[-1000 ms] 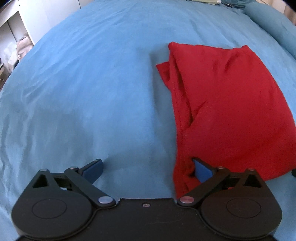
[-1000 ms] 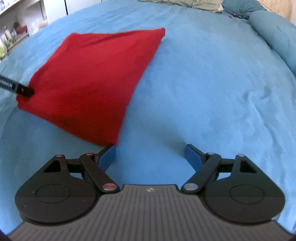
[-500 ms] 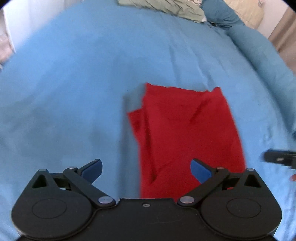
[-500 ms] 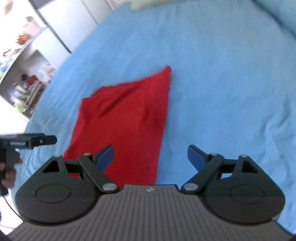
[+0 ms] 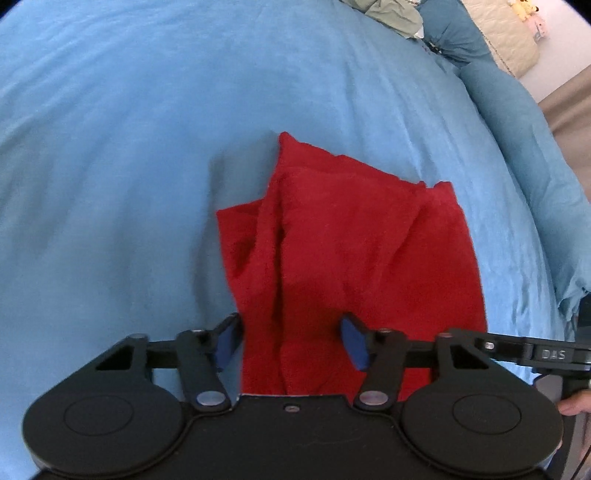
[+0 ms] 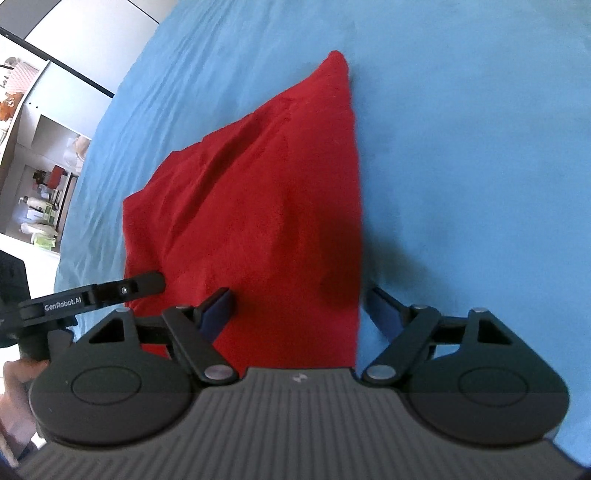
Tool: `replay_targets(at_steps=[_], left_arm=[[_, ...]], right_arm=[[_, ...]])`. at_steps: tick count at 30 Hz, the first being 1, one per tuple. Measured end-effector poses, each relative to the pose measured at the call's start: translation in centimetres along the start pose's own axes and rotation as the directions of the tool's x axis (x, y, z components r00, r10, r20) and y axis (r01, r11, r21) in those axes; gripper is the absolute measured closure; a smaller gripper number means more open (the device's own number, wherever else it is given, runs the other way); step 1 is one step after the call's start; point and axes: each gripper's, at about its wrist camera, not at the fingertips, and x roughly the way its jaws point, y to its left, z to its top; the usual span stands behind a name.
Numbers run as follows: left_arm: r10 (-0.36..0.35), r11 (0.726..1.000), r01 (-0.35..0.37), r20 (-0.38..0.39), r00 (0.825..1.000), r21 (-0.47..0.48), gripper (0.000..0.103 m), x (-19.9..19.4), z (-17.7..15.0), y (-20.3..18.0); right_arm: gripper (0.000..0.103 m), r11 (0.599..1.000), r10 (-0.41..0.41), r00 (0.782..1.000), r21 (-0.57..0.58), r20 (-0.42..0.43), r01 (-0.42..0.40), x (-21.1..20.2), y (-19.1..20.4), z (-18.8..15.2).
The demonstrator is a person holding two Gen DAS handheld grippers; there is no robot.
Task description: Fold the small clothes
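Note:
A red garment (image 5: 351, 251) lies partly folded on the blue bedspread (image 5: 129, 147), with a loose flap on its left side. My left gripper (image 5: 293, 338) is open, its blue pads either side of the garment's near left edge. The garment shows in the right wrist view (image 6: 266, 206) as a long wedge. My right gripper (image 6: 303, 310) is open over the garment's near right edge, one pad on the cloth, the other past it. Neither gripper holds cloth. Each gripper's arm shows in the other's view.
Blue pillows (image 5: 517, 122) and a beige cushion (image 5: 498, 33) lie at the head of the bed, with a grey-green cloth (image 5: 391, 14) beside them. White shelves (image 6: 40, 155) with small items stand beyond the bed's left side.
Both grippers swung round and came in over the garment's near edge, now side by side. The left jaws have narrowed somewhat. The garment lies as before.

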Motion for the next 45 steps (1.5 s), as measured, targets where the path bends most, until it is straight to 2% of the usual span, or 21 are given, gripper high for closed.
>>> replay_targets(at_steps=[1,3,5,8,12,18,23,27,32,34,36,41,45], left_arm=[[-0.006,1.000,0.006,-0.002,1.000,-0.001,0.059,-0.1,0.0,-0.1],[0.006,1.000,-0.006,0.007,1.000,0.016,0.068,-0.4,0.0,-0.5],[0.025,0.999,-0.026,0.020,0.999,0.030,0.077,-0.7,-0.1,-1.2],[0.035,0.999,-0.036,0.034,0.999,0.040,0.082,-1.5,-0.2,-2.0],[0.036,0.998,-0.039,0.053,0.998,0.055,0.084,-3.0,-0.5,-3.3],[0.037,0.989,-0.046,0.065,0.997,0.138,0.084,-6.2,-2.6,-8.0],[0.002,0.986,-0.008,0.038,0.999,0.167,0.084,-8.1,-6.9,-12.2],[0.001,0.985,0.000,-0.004,1.000,0.170,0.083,-7.0,-11.3,-14.9],[0.048,0.981,-0.042,-0.022,0.999,0.191,0.083,-3.4,-15.5,-16.6],[0.099,0.971,-0.100,0.017,0.995,0.217,0.082,-2.7,-16.7,-17.2],[0.102,0.968,-0.112,0.056,0.993,0.226,0.080,-2.8,-17.4,-17.0],[0.135,0.945,-0.169,0.136,0.982,0.280,0.069,-1.4,-18.9,-17.2],[0.149,0.921,-0.217,0.223,0.963,0.322,0.052,-1.4,-20.6,-16.9]], right_arm=[[0.024,1.000,0.007,1.000,-0.015,0.002,-0.007,0.0,0.3,-0.1],[0.032,0.999,-0.008,1.000,-0.049,0.002,0.009,-0.2,1.0,0.1],[0.052,0.997,-0.012,1.000,-0.072,0.018,0.013,-0.6,1.6,0.2],[0.061,0.996,-0.008,0.999,-0.085,0.051,0.012,-1.9,2.1,-0.1],[0.064,0.996,0.015,0.994,-0.093,0.108,-0.005,-4.2,2.8,-1.0],[0.064,0.997,0.047,0.985,-0.064,0.164,-0.037,-9.8,2.0,-3.7],[0.064,1.000,0.026,0.987,-0.020,0.157,-0.024,-15.6,0.1,-6.9],[0.064,0.999,0.004,0.993,0.042,0.120,-0.009,-18.4,-3.2,-10.5],[0.064,0.998,-0.042,0.996,0.040,0.085,0.038,-17.6,-7.9,-14.4],[0.063,0.998,-0.043,0.994,0.049,0.096,0.038,-16.7,-9.9,-15.5],[0.061,0.998,-0.022,0.993,0.056,0.120,0.015,-16.0,-11.3,-16.3],[0.057,0.999,0.022,0.985,0.024,0.173,-0.027,-14.9,-12.1,-17.5],[0.054,0.998,0.061,0.975,-0.028,0.215,-0.056,-14.8,-12.5,-18.3]])
